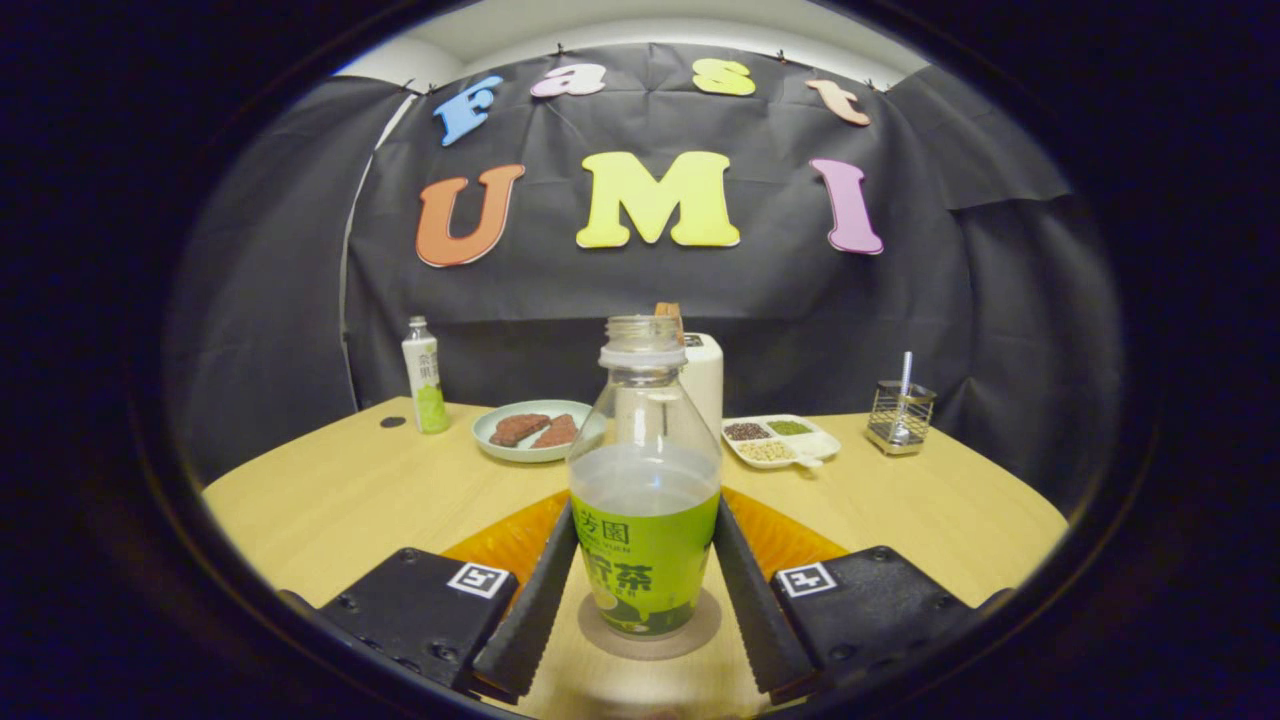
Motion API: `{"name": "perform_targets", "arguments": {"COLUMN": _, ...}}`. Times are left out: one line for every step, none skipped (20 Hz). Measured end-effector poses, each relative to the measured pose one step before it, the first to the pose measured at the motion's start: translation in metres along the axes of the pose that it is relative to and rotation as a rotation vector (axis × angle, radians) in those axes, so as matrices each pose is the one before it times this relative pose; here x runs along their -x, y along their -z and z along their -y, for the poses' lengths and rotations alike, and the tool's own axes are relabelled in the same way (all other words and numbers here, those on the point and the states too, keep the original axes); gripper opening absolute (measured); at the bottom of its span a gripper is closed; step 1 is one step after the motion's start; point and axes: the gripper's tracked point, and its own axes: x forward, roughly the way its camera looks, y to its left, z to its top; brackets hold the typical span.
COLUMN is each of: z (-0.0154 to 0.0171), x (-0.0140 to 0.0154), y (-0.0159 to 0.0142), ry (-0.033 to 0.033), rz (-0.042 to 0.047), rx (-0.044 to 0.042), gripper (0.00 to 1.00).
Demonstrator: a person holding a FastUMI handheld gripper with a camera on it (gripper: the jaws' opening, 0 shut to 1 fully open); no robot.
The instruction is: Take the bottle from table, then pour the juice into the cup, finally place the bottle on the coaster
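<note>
Gripper view shows the gripper clasping the uncapped clear plastic bottle with a green label, standing upright on the round brown coaster on the pale wooden counter (seemingly placed), so spread both fingers evenly.

Far side of wooden table: small bottle, plate w/ two brown pieces. Then white appliance, divided tray w/ grains, wire holder.

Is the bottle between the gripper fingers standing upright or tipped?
Upright. The bottle stands straight on the round coaster, its open neck pointing up and the liquid level flat. The gripper fingers flank it at both sides.
</note>
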Motion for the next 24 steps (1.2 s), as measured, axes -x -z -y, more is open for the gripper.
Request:
{"name": "perform_targets", "arguments": {"z": -0.00017, "x": 0.00089, "y": 0.00343, "ry": -0.00255, "rz": -0.02048, "rx": -0.00556, "gripper": 0.84}}
{"name": "perform_targets", "arguments": {"z": -0.00415, "x": 0.00118, "y": 0.00236, "ry": -0.01763, "rz": -0.01100, "rx": -0.00279, "gripper": 0.84}}
{"name": "perform_targets", "arguments": {"z": -0.00235, "x": 0.00016, "y": 0.00023, "ry": -0.01085, "rz": -0.00621, "rx": 0.00002, "gripper": 0.85}}
{"name": "perform_targets", "arguments": {"z": 0.00295, "x": 0.00187, "y": 0.00267, "ry": 0.00441, "rz": -0.00600, "rx": 0.00124, "gripper": 0.85}}
{"name": "perform_targets", "arguments": {"z": 0.00282, "x": 0.00101, "y": 0.00057, "ry": 0.01074, "rz": -0.00519, "rx": 0.00158, "gripper": 0.85}}
{"name": "perform_targets", "arguments": {"z": 0.00236, "x": -0.00028, "y": 0.00369, "ry": 0.01276, "rz": -0.01429, "rx": 0.00606, "gripper": 0.90}}
{"name": "perform_targets", "arguments": {"z": 0.00070, "x": 0.00374, "y": 0.00216, "ry": 0.00301, "rz": -0.01770, "rx": 0.01280, "gripper": 0.95}}
{"name": "perform_targets", "arguments": {"z": -0.00067, "x": 0.00345, "y": 0.00275, "ry": 0.00032, "rz": -0.01278, "rx": 0.01195, "gripper": 1.00}}
{"name": "perform_targets", "arguments": {"z": 0.00132, "x": 0.00530, "y": -0.00033, "ry": 0.00384, "rz": 0.00007, "rx": 0.00487, "gripper": 1.00}}
{"name": "perform_targets", "arguments": {"z": 0.00216, "x": 0.00474, "y": -0.00179, "ry": 0.00190, "rz": 0.00825, "rx": -0.00702, "gripper": 1.00}}
{"name": "perform_targets", "arguments": {"z": -0.00109, "x": 0.00553, "y": -0.00342, "ry": -0.00851, "rz": 0.01218, "rx": -0.01881, "gripper": 1.00}}
{"name": "perform_targets", "arguments": {"z": -0.00451, "x": 0.00621, "y": -0.00285, "ry": -0.01626, "rz": 0.01628, "rx": -0.01492, "gripper": 1.00}}
{"name": "perform_targets", "arguments": {"z": -0.00048, "x": 0.00680, "y": -0.00306, "ry": 0.00046, "rz": 0.01493, "rx": -0.00554, "gripper": 1.00}}
{"name": "perform_targets", "arguments": {"z": 0.00061, "x": 0.00703, "y": -0.00310, "ry": 0.00404, "rz": 0.01604, "rx": 0.00521, "gripper": 1.00}}
{"name": "perform_targets", "arguments": {"z": -0.00185, "x": 0.00677, "y": -0.00251, "ry": 0.00022, "rz": 0.00643, "rx": 0.00844, "gripper": 1.00}}
{"name": "perform_targets", "arguments": {"z": -0.00243, "x": 0.00685, "y": 0.00072, "ry": -0.00113, "rz": -0.00241, "rx": 0.00505, "gripper": 1.00}}
{"name": "perform_targets", "arguments": {"z": -0.00162, "x": 0.00871, "y": -0.00253, "ry": -0.00143, "rz": 0.00205, "rx": 0.00519, "gripper": 1.00}}
{"name": "perform_targets", "arguments": {"z": 0.00101, "x": 0.00849, "y": -0.00374, "ry": 0.00959, "rz": 0.01113, "rx": 0.00676, "gripper": 1.00}}
{"name": "perform_targets", "arguments": {"z": 0.00165, "x": 0.00932, "y": -0.00479, "ry": 0.01089, "rz": 0.01389, "rx": 0.00147, "gripper": 1.00}}
{"name": "perform_targets", "arguments": {"z": 0.00067, "x": 0.00960, "y": -0.00544, "ry": 0.01147, "rz": 0.01537, "rx": -0.00110, "gripper": 1.00}}
{"name": "perform_targets", "arguments": {"z": 0.00041, "x": 0.00946, "y": -0.00563, "ry": 0.00288, "rz": 0.01748, "rx": 0.00082, "gripper": 1.00}}
{"name": "perform_targets", "arguments": {"z": -0.00069, "x": 0.00704, "y": -0.00499, "ry": -0.00272, "rz": 0.00989, "rx": 0.00708, "gripper": 1.00}}
{"name": "perform_targets", "arguments": {"z": 0.00481, "x": 0.00860, "y": -0.00249, "ry": 0.01084, "rz": -0.00445, "rx": 0.00739, "gripper": 1.00}}
{"name": "perform_targets", "arguments": {"z": 0.00399, "x": 0.00743, "y": -0.00242, "ry": 0.00399, "rz": -0.00030, "rx": 0.00397, "gripper": 1.00}}
